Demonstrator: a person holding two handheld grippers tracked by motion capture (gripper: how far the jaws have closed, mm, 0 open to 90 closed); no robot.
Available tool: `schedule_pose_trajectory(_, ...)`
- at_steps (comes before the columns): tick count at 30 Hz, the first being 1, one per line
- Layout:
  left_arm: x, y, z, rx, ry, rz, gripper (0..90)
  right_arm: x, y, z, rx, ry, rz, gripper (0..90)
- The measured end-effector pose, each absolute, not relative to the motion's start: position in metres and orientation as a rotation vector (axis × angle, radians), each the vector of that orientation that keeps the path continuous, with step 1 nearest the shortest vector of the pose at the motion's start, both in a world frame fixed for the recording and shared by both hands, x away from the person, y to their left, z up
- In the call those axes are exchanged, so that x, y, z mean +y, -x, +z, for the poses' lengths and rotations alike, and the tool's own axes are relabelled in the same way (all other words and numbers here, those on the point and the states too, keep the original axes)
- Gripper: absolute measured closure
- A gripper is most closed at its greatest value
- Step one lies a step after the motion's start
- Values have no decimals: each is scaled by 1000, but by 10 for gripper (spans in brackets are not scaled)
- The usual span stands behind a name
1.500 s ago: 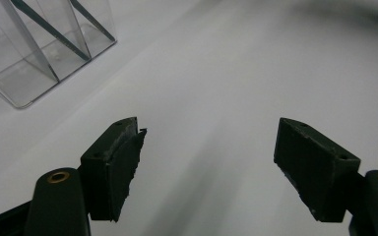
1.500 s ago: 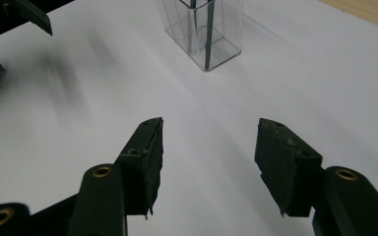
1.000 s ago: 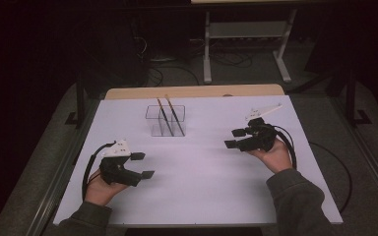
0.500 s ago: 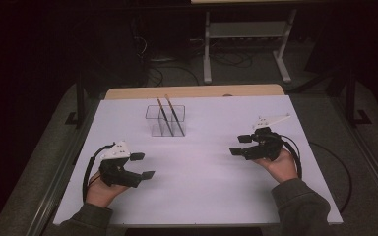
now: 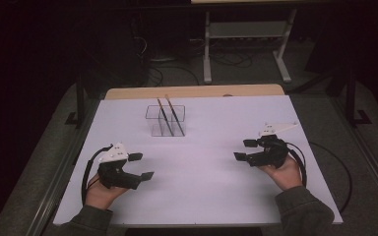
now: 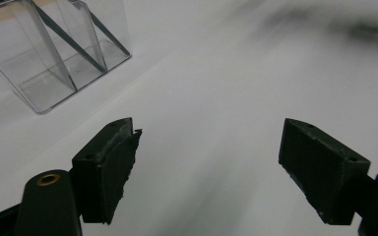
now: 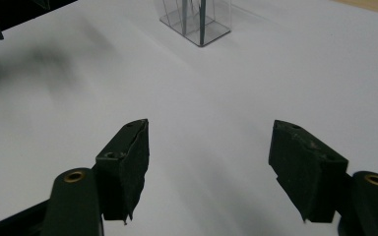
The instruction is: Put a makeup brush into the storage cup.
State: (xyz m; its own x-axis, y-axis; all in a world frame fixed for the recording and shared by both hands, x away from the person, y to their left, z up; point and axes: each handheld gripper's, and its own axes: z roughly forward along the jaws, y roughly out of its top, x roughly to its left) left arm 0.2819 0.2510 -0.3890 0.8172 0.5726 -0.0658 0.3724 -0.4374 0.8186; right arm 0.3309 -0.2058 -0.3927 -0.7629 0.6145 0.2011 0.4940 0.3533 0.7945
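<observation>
Both tools, left [image 5: 140, 166] and right [image 5: 245, 150], have just been spreading, empty, low in the frame; approach the clear holder [image 5: 165, 120] with sticks [image 5: 170, 115] upper centre slowly, jaws aligned.

- a white sheet [image 5: 202, 196] covers almost the whole tabletop, flat and smooth.
- a strip of pale wooden tabletop [image 5: 197, 91] shows bare along the sheet's far edge.
- a light metal stand [image 5: 246, 30] with two legs and a crossbar stands on the floor beyond the table.
- loose dark cables [image 5: 174, 73] lie on the floor near the stand's left leg.
- a grey metal rail [image 5: 54, 189] runs along the table's left side.
- grey floor [image 5: 369, 191] lies to the right of the table, with the room behind it dark.
</observation>
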Motion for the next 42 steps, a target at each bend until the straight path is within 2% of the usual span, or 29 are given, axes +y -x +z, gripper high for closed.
schedule_pose_trajectory(28,258,-269,-393,724,-2065,288,200,-218,-297,-412,2361,-1039,1341,222)
schedule_pose_trajectory(42,258,-264,-395,722,-2066,282,201,-226,-287,-417,2318,-1059,1359,216)
